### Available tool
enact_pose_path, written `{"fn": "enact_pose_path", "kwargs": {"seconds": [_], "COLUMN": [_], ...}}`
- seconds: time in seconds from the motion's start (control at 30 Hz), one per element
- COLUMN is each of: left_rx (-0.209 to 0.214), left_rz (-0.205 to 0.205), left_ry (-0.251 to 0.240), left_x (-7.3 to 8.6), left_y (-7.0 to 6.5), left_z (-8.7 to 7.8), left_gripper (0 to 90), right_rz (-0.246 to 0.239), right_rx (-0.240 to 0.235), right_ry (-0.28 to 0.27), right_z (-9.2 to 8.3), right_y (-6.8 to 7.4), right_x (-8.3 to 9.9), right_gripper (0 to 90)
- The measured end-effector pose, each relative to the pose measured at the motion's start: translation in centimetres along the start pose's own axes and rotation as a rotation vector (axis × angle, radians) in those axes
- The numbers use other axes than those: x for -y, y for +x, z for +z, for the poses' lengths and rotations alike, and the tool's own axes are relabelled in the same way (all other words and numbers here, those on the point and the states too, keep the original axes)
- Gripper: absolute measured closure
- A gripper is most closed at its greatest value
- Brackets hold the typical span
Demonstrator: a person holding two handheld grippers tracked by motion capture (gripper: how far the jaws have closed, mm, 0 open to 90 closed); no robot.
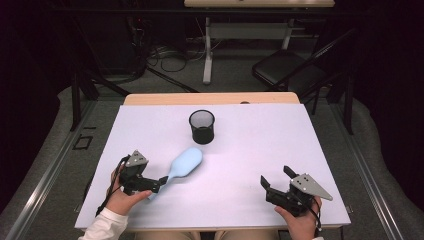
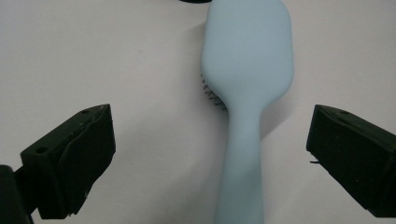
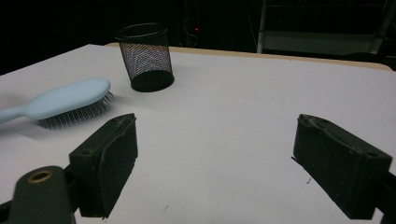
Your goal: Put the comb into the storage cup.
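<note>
On the white table, as the high view shows it, a pale blue hairbrush lies bristles down, head toward a black mesh cup and handle toward the left gripper. That gripper's jaws reach the handle end; the right gripper rests well apart at the near right with nothing between its jaws. Judged from its look, the hairbrush is light, rigid plastic with a smooth, possibly slippery back. The narrow handle is the place to take hold; the broad head is too wide and rounded for a secure pinch.

From the left gripper view, the hairbrush handle runs up between the two black jaws. Both jaws stand wide open, with clear table on either side of the handle. Neither pad touches it. Bristles show under the head's left edge.

From the right gripper view, the jaws stand wide apart over bare table, holding and touching nothing. The hairbrush lies to the far left on its bristles, just beside the upright mesh cup, not touching it.
</note>
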State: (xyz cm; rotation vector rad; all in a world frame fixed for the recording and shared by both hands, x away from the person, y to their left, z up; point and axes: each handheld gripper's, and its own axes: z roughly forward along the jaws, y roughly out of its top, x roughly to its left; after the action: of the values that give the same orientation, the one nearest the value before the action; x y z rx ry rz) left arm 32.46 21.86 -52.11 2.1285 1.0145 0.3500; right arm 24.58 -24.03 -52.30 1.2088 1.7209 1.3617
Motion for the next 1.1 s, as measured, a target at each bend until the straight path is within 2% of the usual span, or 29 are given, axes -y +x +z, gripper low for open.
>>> {"fn": "enact_pose_path", "kwargs": {"seconds": [0.23,0.73,1.1], "left_rx": [-0.002,0.002,0.01], "left_rz": [-0.002,-0.003,-0.05], "left_ry": [0.055,0.135,0.171], "left_x": [-0.2,-1.1,-1.5], "left_y": [0.1,0.4,1.1], "left_z": [0.1,0.0,-0.5], "left_gripper": [1.4,1.5,2.2], "right_rz": [0.002,0.0,-0.001], "right_rx": [0.0,-0.001,-0.002], "right_ry": [0.0,0.001,0.003], "right_z": [0.0,0.0,0.0], "right_y": [0.0,0.0,0.0], "right_x": [0.0,0.0,0.0], "right_gripper": [13.3,13.3,13.3]}}
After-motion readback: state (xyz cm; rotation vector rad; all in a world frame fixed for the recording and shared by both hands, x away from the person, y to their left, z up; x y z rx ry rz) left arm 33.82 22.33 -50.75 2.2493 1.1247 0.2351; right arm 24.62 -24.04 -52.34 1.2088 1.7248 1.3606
